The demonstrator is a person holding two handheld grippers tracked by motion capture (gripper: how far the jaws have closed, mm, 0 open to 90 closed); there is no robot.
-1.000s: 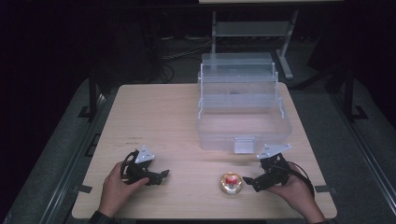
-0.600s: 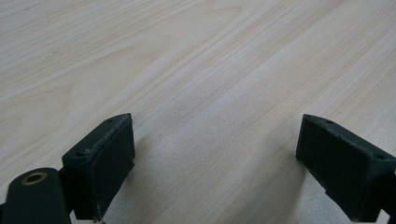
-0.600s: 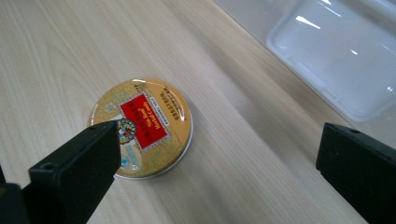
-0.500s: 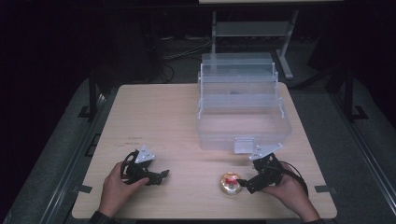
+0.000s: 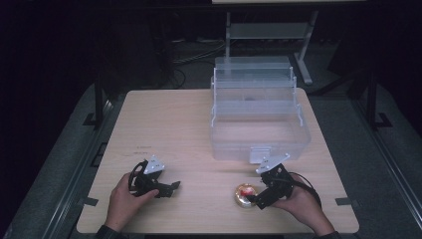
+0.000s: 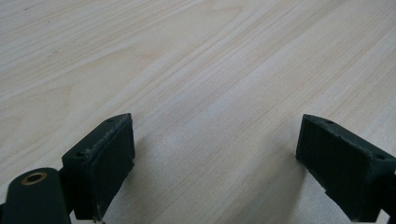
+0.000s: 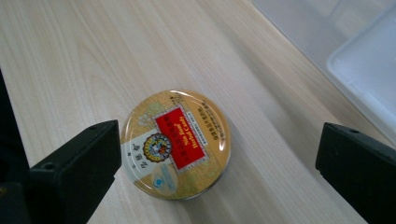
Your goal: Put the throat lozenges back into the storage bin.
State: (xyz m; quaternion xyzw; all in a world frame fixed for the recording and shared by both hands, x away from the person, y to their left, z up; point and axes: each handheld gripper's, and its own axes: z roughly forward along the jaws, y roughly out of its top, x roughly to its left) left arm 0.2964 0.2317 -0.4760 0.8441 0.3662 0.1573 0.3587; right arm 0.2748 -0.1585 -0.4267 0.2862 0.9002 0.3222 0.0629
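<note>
The pale wood-grain worktop (image 5: 169, 124) carries a clear plastic tiered storage box (image 5: 259, 119) at its far right. Near the front edge lies a round, flat candy tin (image 7: 175, 143), glossy gold lid up with a red label, no long axis. The right tongs (image 7: 219, 175) have closed in since a second ago and gape around it; the left tongs (image 6: 215, 170) rest open, well apart.

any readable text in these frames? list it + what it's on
Tin, red panel: "Nin Jiom Herbal Candy", blurred, so this is a likely reading only.
Tin, small print beside the panel and on the white band: too small to read.
Clear box and table: no text.
</note>
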